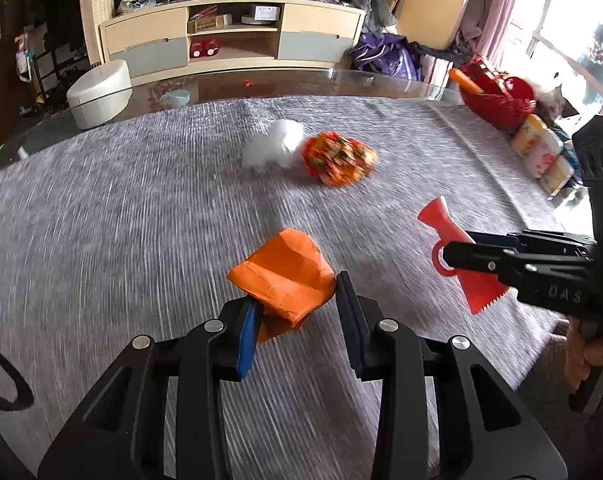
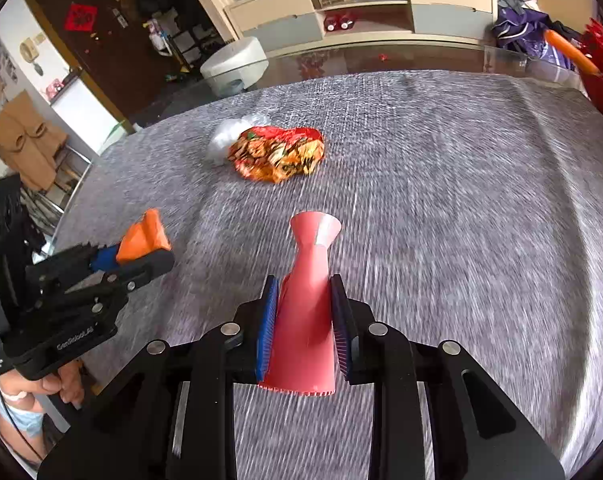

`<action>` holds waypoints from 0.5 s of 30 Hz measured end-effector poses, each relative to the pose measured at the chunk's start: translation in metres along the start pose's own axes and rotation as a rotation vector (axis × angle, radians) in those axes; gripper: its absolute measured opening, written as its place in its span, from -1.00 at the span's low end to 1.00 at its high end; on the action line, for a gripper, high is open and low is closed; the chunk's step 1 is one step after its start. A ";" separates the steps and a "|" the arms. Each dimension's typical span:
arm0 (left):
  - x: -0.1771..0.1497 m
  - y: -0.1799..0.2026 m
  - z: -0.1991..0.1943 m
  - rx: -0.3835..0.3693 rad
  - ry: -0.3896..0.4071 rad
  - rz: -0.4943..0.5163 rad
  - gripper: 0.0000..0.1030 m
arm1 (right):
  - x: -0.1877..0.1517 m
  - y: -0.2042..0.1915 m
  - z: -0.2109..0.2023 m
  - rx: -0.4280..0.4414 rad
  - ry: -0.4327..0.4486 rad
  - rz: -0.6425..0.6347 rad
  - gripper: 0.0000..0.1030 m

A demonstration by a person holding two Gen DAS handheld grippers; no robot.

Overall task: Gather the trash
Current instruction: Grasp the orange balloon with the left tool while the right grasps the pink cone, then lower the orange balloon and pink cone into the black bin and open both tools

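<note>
The left gripper [image 1: 297, 312] is clamped on a crumpled orange paper wrapper [image 1: 283, 276], which sits between its blue pads above the grey woven cloth [image 1: 141, 216] that covers the counter [image 1: 285, 84]. At about 3 o'clock from it in the left wrist view, the right gripper [image 2: 305, 320] is closed on a pink-red plastic piece [image 2: 307, 320] with a flared end and a serrated edge; its sides press against both pads, and the flared end points away toward 12 o'clock.

Farther out, at 12 o'clock from both grippers, a crumpled orange-and-red snack wrapper [image 2: 277, 154] lies on the cloth, touching a wad of white plastic [image 1: 273, 144] at its 9 o'clock side. Nothing lies between the grippers and this pair.

At 2 o'clock along the counter's right edge stand a red basket [image 1: 497, 98] with an orange stick-like item [image 1: 465, 80] poking out, and a row of small printed packs [image 1: 541, 152] just nearer. Beyond the cloth the glass counter top is bare save a small red scrap [image 1: 246, 84]. Past the counter, at 10 o'clock, is a white round bin [image 1: 99, 94], and at 12 o'clock a cream cabinet [image 1: 229, 36] heaped with clutter.
</note>
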State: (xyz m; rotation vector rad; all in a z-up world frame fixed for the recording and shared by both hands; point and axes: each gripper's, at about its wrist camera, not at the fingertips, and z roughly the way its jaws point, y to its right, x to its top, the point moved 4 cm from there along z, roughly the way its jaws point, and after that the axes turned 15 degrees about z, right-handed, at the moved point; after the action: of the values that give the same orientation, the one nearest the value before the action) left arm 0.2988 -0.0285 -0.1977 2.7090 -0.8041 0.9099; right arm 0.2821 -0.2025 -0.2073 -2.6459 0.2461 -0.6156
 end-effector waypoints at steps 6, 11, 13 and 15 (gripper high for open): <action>-0.034 0.033 -0.041 -0.008 0.022 -0.003 -0.34 | -0.037 0.006 -0.035 0.003 0.028 0.008 -0.47; -0.067 0.061 -0.064 -0.013 0.036 -0.009 -0.34 | -0.070 0.015 -0.058 0.004 0.038 0.004 -0.47; -0.077 0.073 -0.073 -0.015 0.040 -0.003 -0.34 | -0.082 0.013 -0.064 0.007 0.039 0.006 -0.47; -0.089 0.086 -0.081 -0.020 0.045 -0.001 -0.34 | -0.097 0.013 -0.071 0.013 0.043 0.005 -0.47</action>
State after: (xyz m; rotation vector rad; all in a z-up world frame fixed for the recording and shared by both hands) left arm 0.1514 -0.0358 -0.1871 2.6614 -0.7994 0.9532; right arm 0.1630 -0.2140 -0.1917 -2.6208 0.2598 -0.6703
